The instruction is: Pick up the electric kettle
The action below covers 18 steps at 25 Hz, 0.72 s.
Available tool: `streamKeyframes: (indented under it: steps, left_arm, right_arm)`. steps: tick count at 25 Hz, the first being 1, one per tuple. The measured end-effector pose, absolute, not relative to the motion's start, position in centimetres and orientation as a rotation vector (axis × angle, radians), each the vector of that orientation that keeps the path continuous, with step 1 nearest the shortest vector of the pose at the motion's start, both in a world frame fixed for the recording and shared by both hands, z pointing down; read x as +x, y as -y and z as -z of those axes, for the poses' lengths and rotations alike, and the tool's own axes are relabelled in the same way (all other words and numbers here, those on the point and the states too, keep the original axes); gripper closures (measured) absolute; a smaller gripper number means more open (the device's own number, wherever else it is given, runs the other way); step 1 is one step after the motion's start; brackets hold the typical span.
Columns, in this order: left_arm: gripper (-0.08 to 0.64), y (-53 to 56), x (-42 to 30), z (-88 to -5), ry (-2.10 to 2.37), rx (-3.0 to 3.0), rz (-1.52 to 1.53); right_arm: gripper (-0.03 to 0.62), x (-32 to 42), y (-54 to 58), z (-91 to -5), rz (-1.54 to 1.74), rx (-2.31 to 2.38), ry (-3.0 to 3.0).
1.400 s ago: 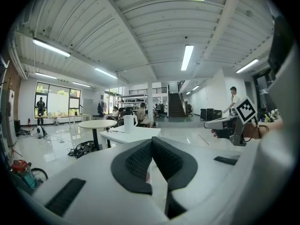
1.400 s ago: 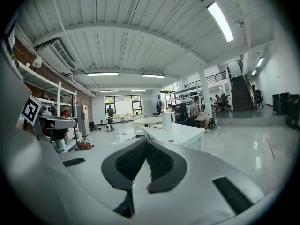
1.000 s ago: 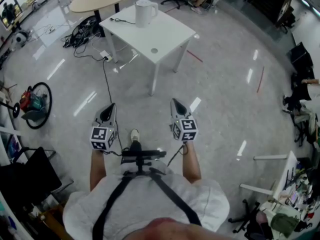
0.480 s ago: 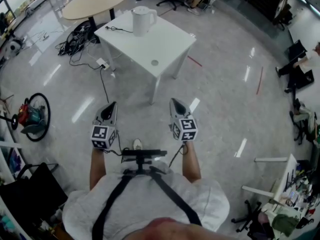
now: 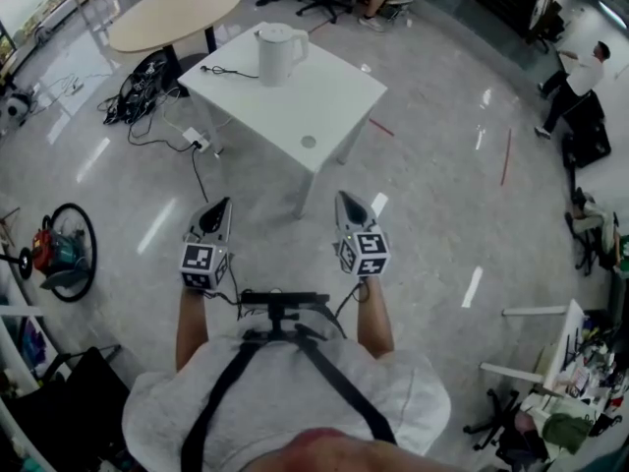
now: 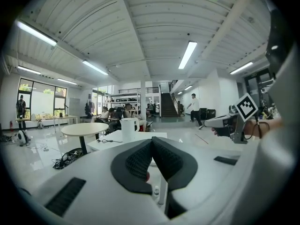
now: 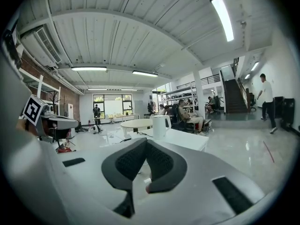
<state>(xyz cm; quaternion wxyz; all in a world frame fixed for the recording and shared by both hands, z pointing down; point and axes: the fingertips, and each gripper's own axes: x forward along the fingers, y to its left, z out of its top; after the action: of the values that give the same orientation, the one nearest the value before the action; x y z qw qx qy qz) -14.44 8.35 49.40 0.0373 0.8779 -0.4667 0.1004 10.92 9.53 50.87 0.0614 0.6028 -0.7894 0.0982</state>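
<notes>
A white electric kettle (image 5: 275,55) stands upright at the far corner of a white square table (image 5: 319,91), with its black cord (image 5: 224,71) lying beside it. Both grippers are held side by side over the floor, well short of the table. My left gripper (image 5: 214,207) is shut and holds nothing. My right gripper (image 5: 349,203) is also shut and holds nothing. In the left gripper view the kettle (image 6: 128,129) shows small above the closed jaws of the gripper (image 6: 151,139). The right gripper view has the kettle (image 7: 159,126) just above its closed gripper (image 7: 146,141).
A round beige table (image 5: 172,13) stands behind the white one, with tangled cables (image 5: 147,72) and a power strip (image 5: 197,141) on the floor. A small round disc (image 5: 309,142) lies near the table's front edge. People sit at the back; one person (image 5: 580,67) walks at right.
The table with the kettle has drawn nearer in the head view. Both grippers have travelled forward with the person and stayed shut.
</notes>
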Motion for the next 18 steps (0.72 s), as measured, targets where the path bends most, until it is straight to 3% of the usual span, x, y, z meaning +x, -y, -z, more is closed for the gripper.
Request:
streamKeyframes:
  steps: [18]
  left_arm:
    - [0.554, -3.7, -14.8, -50.4, 1.414, 2.672, -0.296]
  right_arm:
    - [0.581, 9.9, -4.3, -51.1, -0.301, 1.799, 2.390]
